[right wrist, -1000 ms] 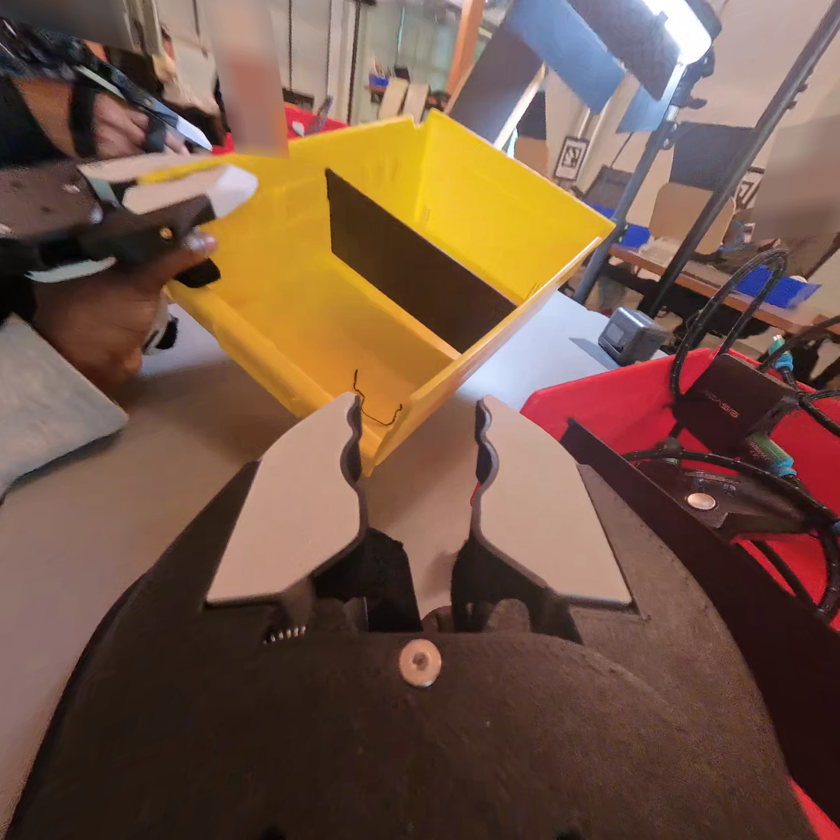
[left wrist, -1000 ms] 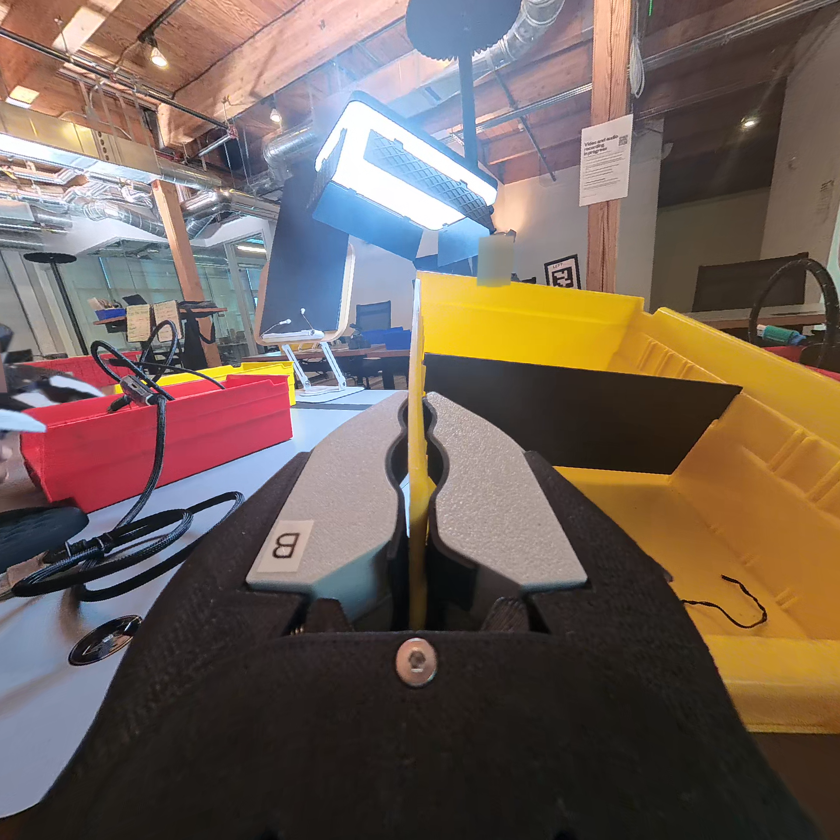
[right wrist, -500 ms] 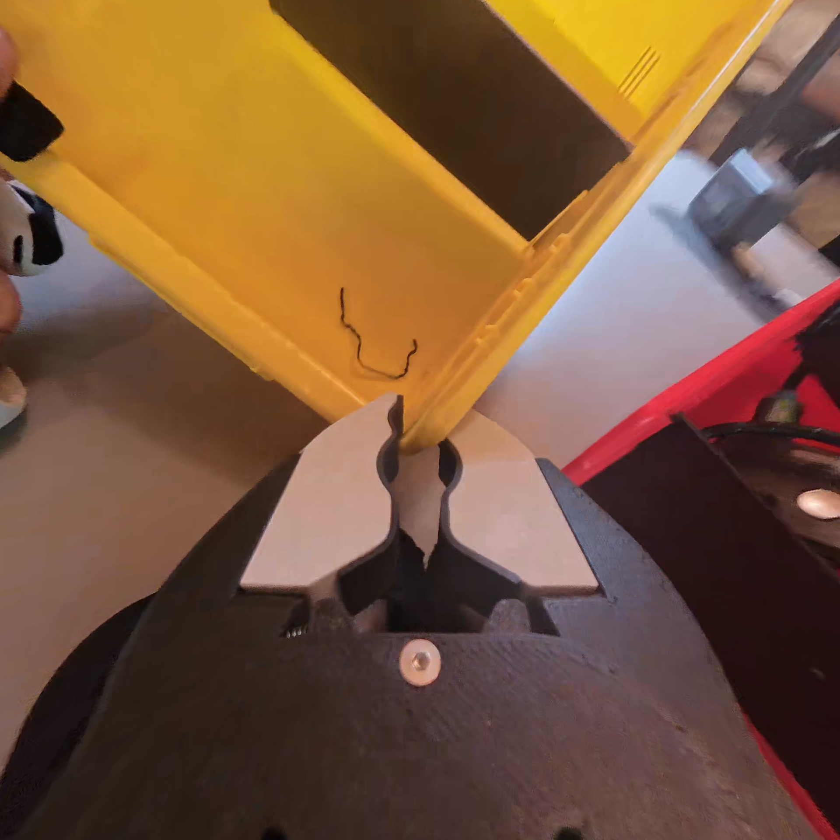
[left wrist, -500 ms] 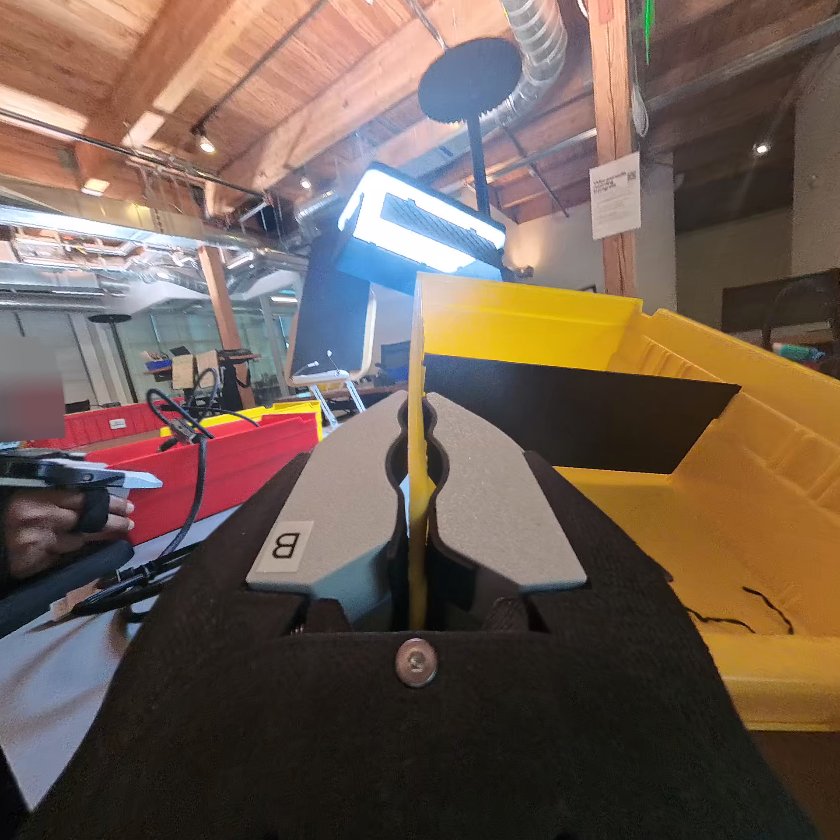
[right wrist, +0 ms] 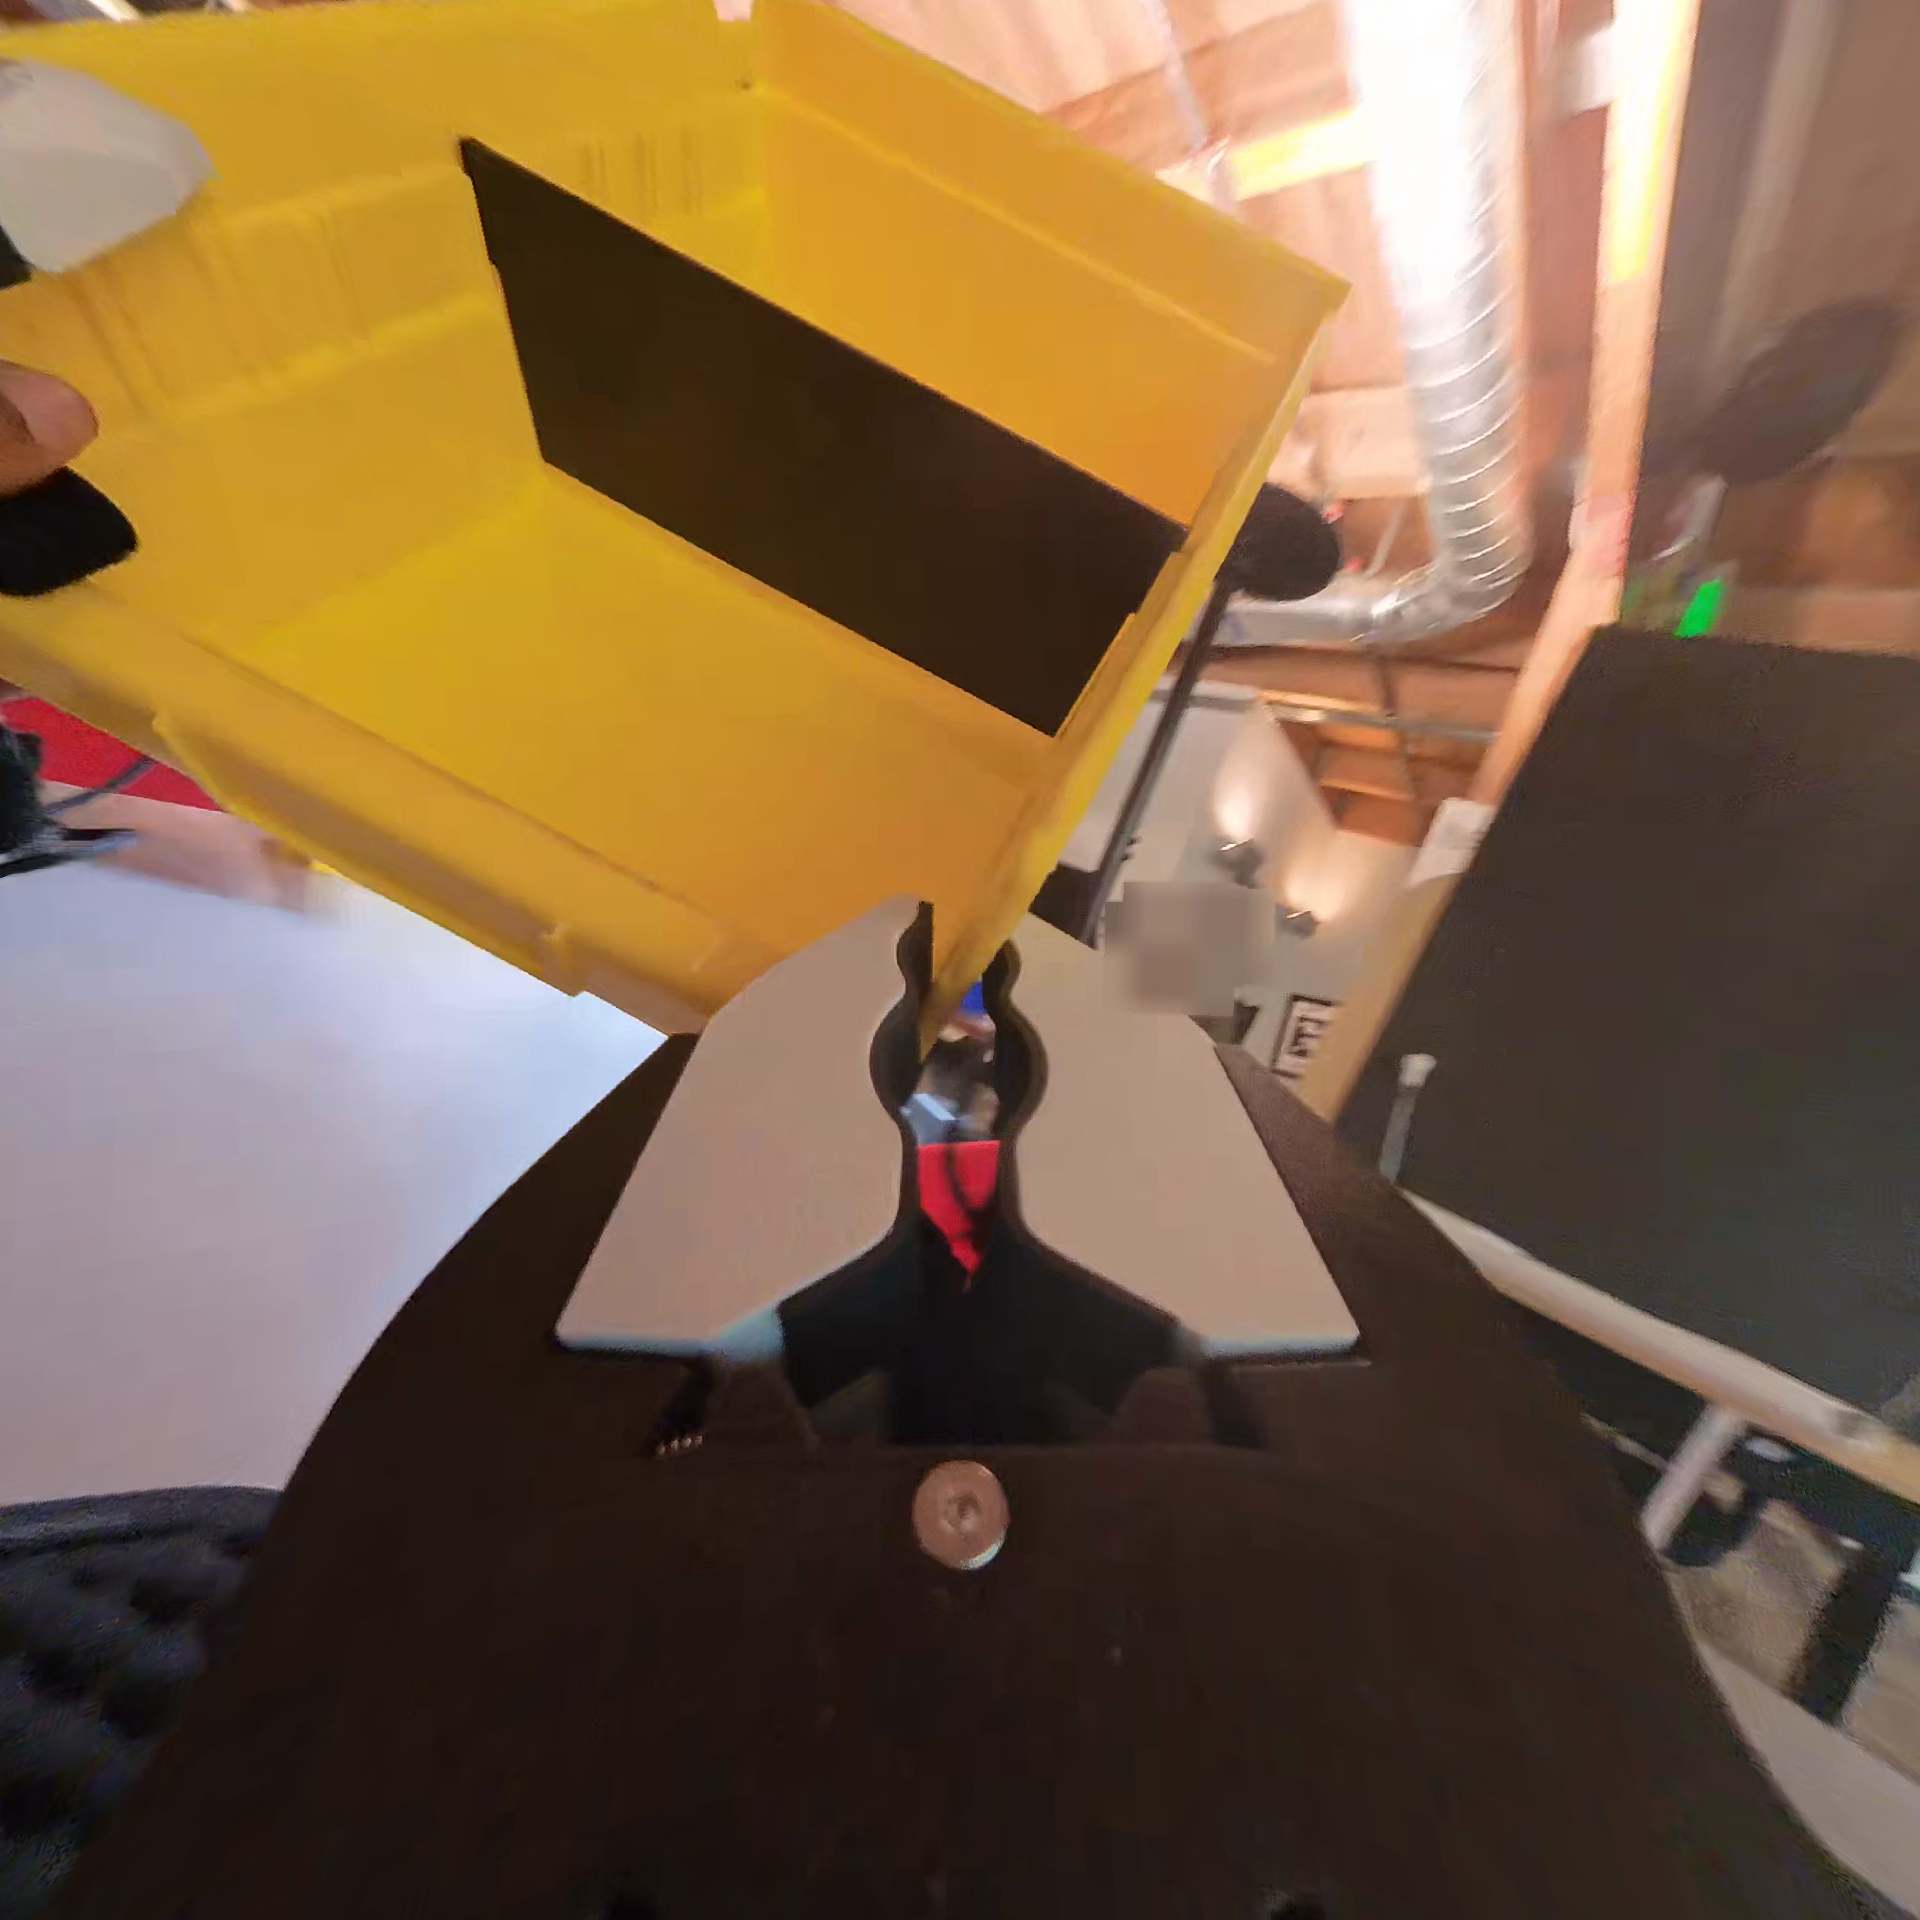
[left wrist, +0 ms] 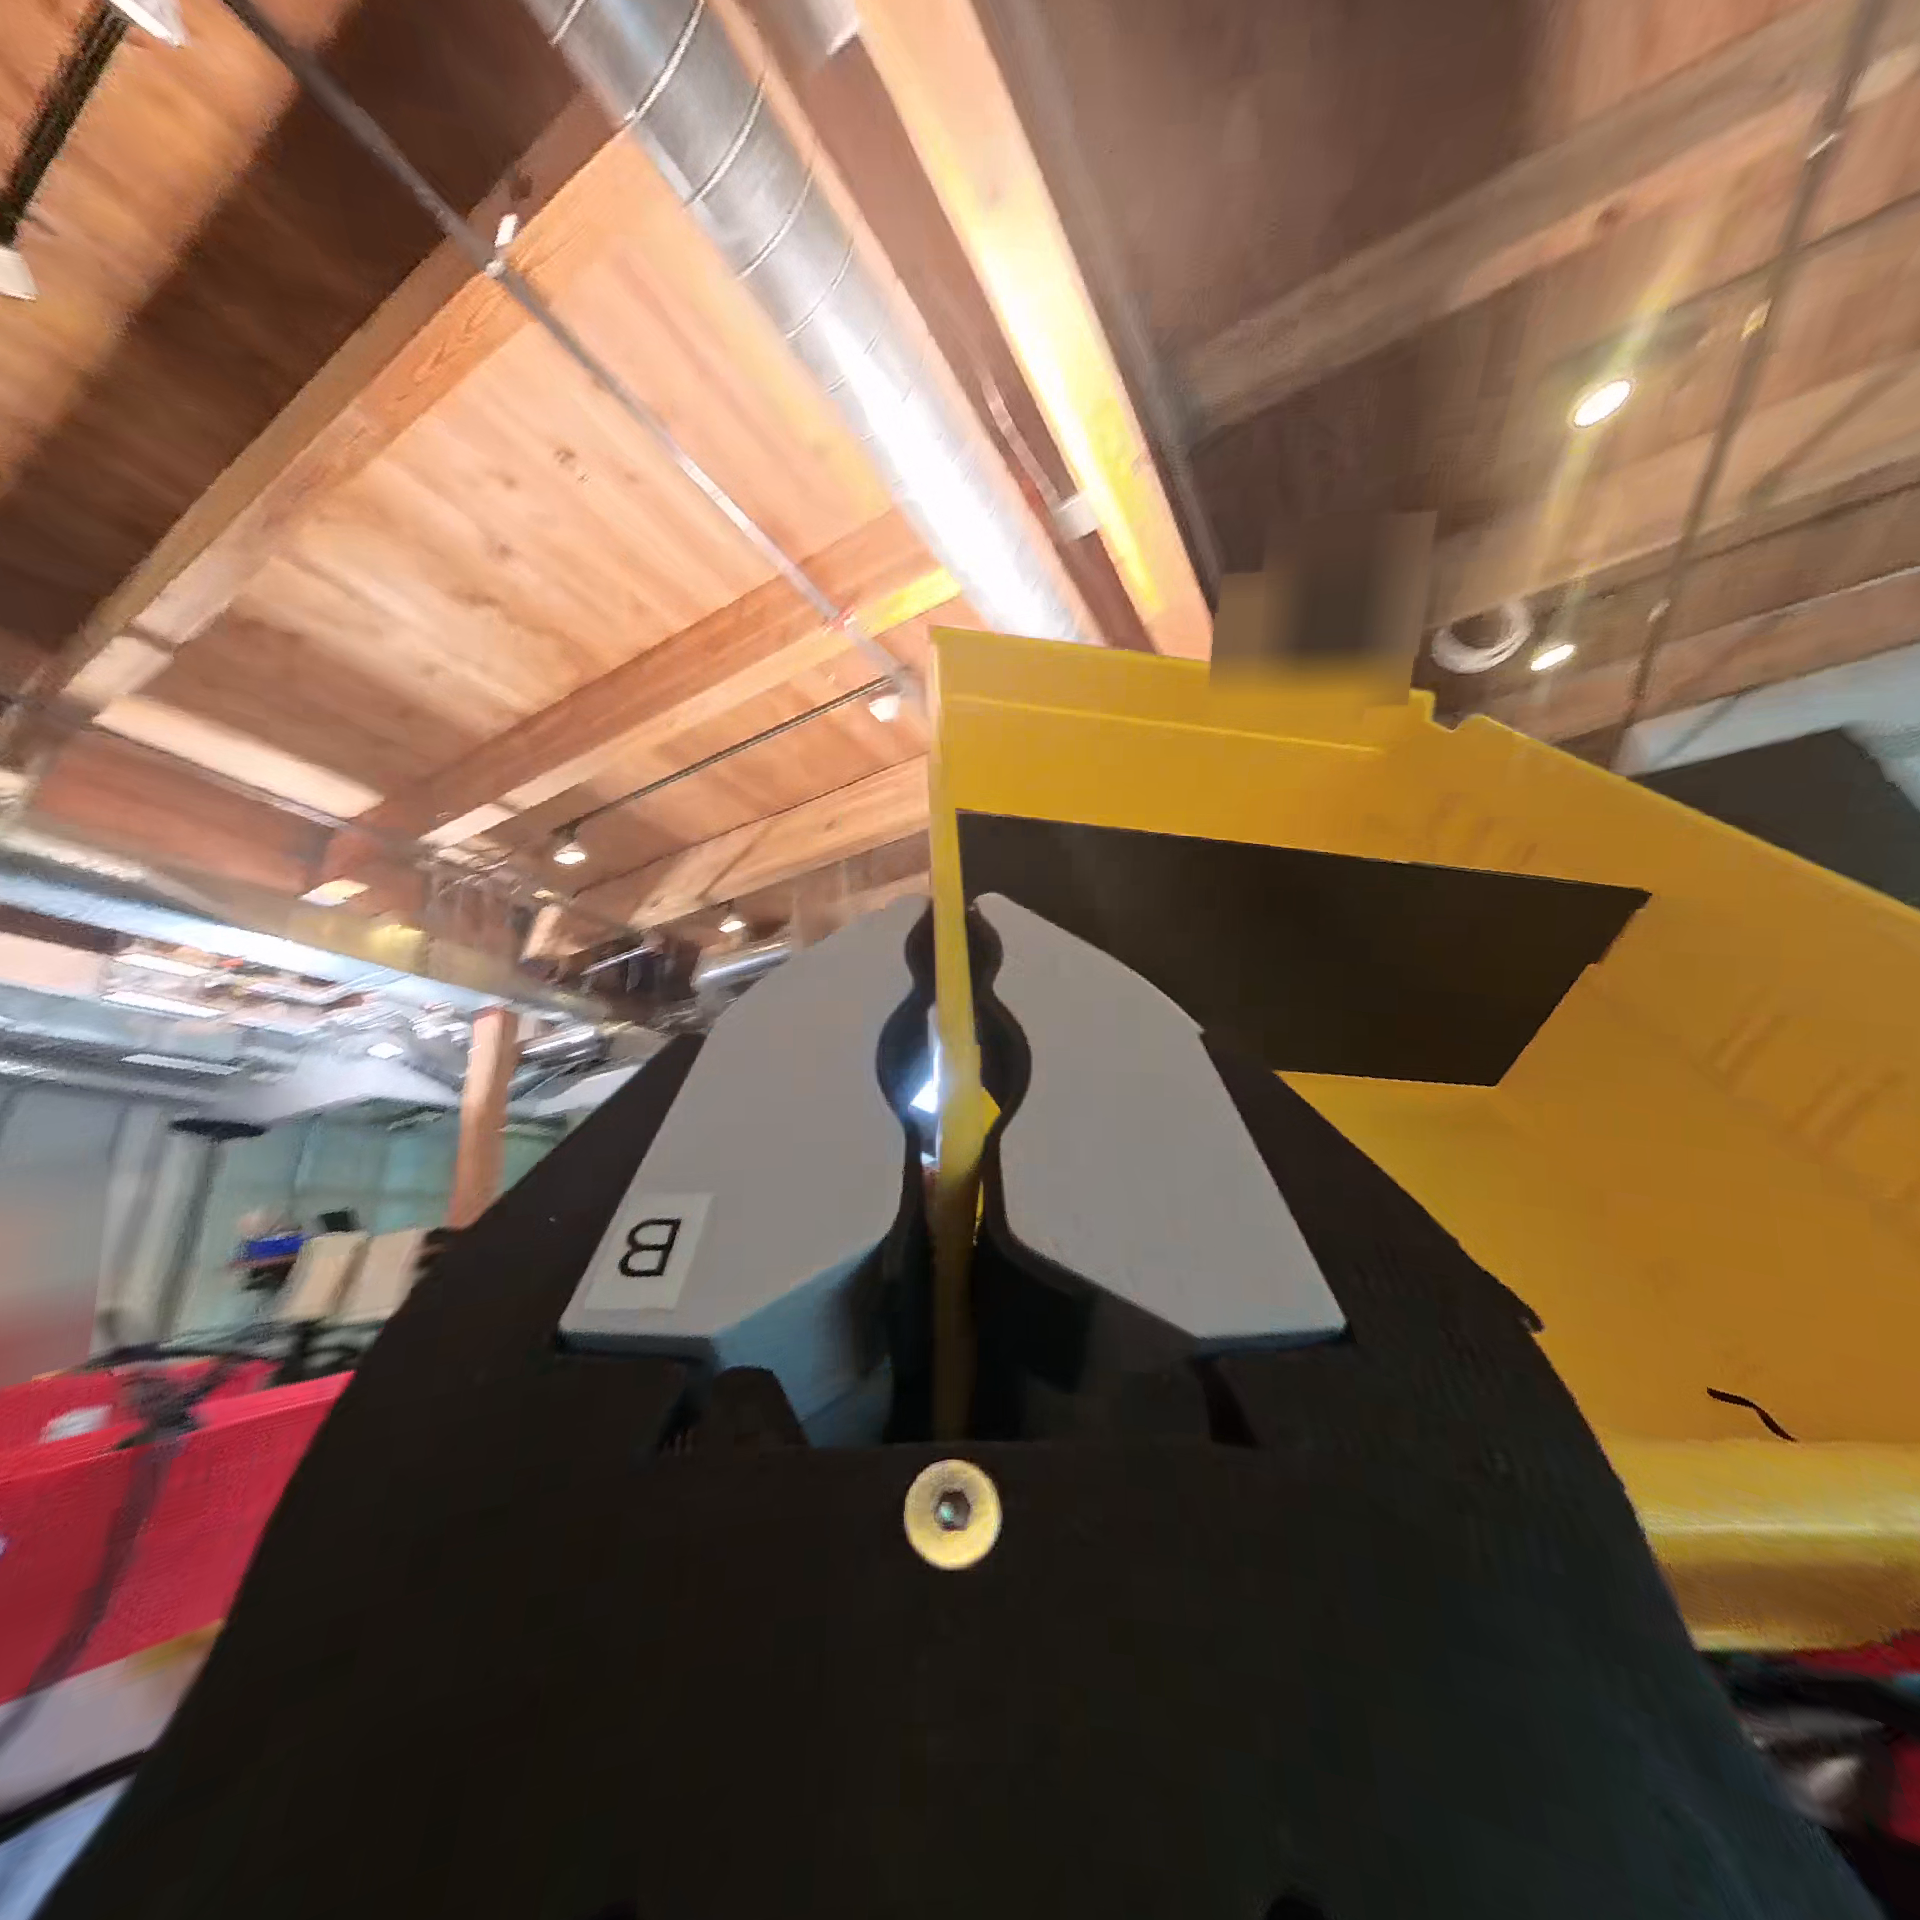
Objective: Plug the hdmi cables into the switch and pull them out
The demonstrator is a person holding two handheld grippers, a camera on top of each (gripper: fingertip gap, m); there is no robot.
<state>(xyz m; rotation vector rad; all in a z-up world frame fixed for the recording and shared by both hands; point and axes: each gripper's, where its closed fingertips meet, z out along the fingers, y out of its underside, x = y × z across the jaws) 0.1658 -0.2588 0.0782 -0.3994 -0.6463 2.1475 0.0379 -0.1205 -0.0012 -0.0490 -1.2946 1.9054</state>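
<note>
Wood ceiling (left wrist: pixel 540 499) showing overhead | left gripper (left wrist: pixel 951 935) clamping yellow bin (left wrist: pixel 1558 1195) wall | right gripper (right wrist: pixel 961 940) pinching bin's near corner | red bin (left wrist: pixel 125 1507) with cables sitting far left; switch unseen

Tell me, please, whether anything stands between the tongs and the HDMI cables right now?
Yes: both tongs are occupied with the yellow bin. The left tongs are shut on one side wall, the right tongs on the opposite wall's corner, holding it tilted in the air. No cable plug or switch can be made out, only a blurred red bin at lower left.
</note>
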